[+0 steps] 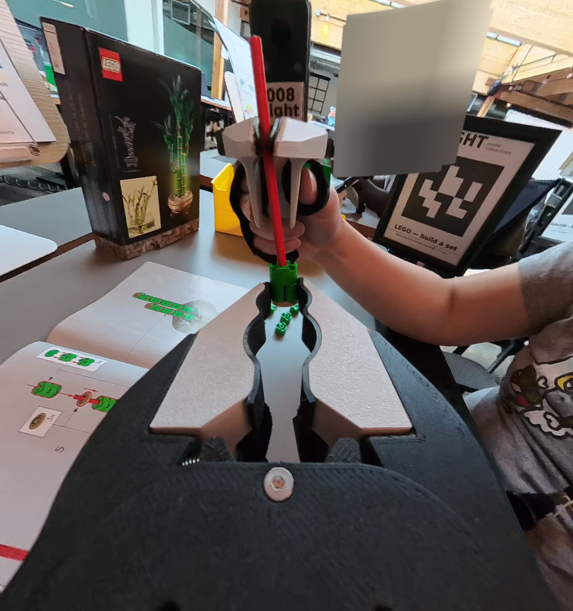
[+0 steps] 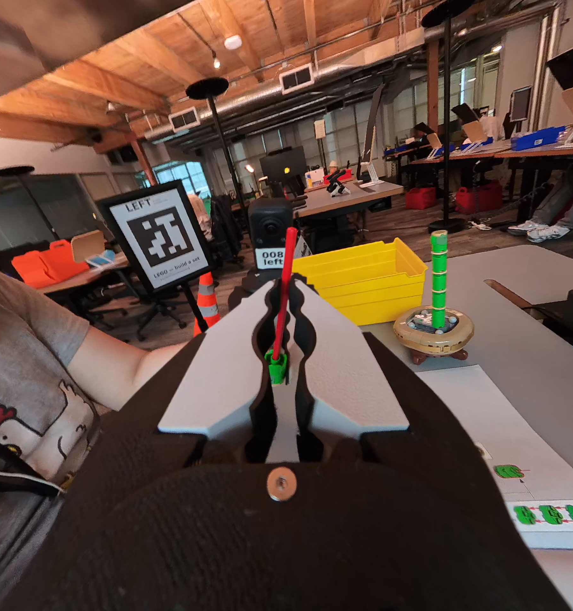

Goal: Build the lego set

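My left gripper (image 1: 283, 290) is shut on a green round brick stack (image 1: 282, 281) with a tan piece at its lower end, held above the table. A long red axle (image 1: 270, 172) sticks out of the stack and runs up and away. My right gripper (image 1: 266, 142) is shut on that axle higher up, facing the left one. In the right wrist view the axle (image 2: 285, 291) passes between the tips of my right gripper (image 2: 285, 287), and the green stack (image 2: 275, 368) shows through the finger gap. A few loose green bricks (image 1: 283, 322) lie on the table below.
An open instruction booklet (image 1: 146, 314) lies at the left. The set's box (image 1: 136, 148) and a yellow bin (image 1: 224, 201) stand behind. A built green bamboo stalk (image 2: 438, 281) stands in a tan pot base (image 2: 434, 334) near the bin (image 2: 361, 281). A framed marker sign (image 1: 460, 198) stands at the right. Some 7 cm of space lies between my two pairs of fingers. Both grippers' tips are roughly 25 cm from the built green bamboo stalk (image 2: 438, 281).
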{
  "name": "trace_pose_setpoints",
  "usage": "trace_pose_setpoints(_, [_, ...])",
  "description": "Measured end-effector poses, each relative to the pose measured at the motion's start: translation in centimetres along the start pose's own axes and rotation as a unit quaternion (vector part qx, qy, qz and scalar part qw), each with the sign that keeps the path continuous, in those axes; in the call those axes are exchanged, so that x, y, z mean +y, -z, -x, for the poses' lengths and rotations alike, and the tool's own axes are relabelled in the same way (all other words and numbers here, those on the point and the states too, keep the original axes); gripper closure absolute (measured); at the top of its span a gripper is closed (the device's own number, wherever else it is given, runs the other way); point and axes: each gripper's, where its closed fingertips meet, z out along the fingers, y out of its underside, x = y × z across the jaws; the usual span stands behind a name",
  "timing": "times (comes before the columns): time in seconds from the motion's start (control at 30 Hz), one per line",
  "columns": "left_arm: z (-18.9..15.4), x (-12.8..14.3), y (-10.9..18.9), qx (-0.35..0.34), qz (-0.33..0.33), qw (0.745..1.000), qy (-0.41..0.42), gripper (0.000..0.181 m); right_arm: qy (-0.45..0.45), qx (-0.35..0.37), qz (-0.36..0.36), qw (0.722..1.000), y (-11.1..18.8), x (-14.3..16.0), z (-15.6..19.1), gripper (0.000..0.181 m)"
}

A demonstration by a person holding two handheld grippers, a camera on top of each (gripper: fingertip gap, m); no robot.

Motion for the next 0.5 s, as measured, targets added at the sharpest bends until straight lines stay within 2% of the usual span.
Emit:
trace_pose_setpoints(0.2, [0.2,-0.9,0.8,0.001,-0.025,0.999,0.025,0.168,-0.037,0.0,-0.025,0.999,0.1,-0.6,-0.5,0.178])
trace_pose_setpoints(0.33, [0.2,-0.6,0.6,0.009,-0.019,0.999,0.041,0.167,-0.052,0.006,-0.011,0.999,0.0,0.2,-1.1,0.165])
trace_pose_setpoints(0.5, [0.8,-0.7,1.0,0.014,-0.034,0.996,0.087,0.167,-0.077,-0.006,0.018,0.997,-0.4,1.6,-1.3,0.168])
